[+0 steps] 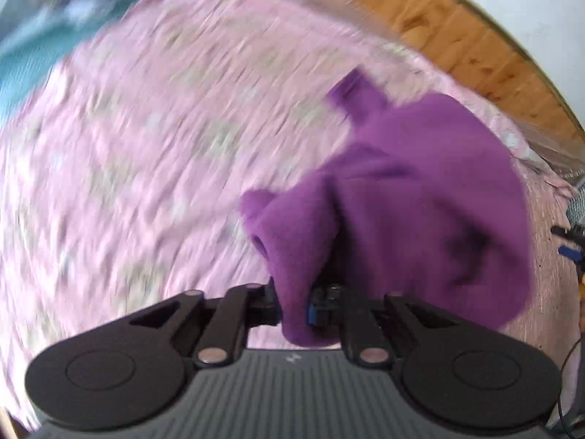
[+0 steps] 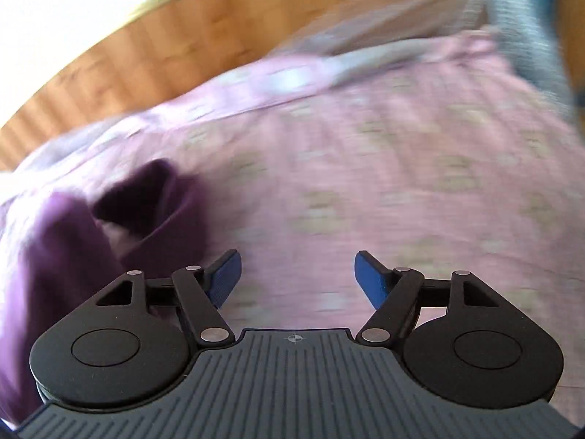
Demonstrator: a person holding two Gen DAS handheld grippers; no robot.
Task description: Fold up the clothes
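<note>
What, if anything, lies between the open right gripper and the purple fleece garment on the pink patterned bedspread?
Nothing visible. The right gripper stands open and empty over bare pink patterned bedspread, and the purple fleece garment lies to its left with only bedspread between. The left gripper is already shut on a fold of that garment.

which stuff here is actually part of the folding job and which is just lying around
Part of the job:
- purple garment, pinched in the left gripper
- right gripper, jaws apart, nothing between them
- pink patterned bedspread, the surface being worked on

Just lying about:
- teal cloth at the far edge, blurred
- wooden headboard
- cables at the side
</note>
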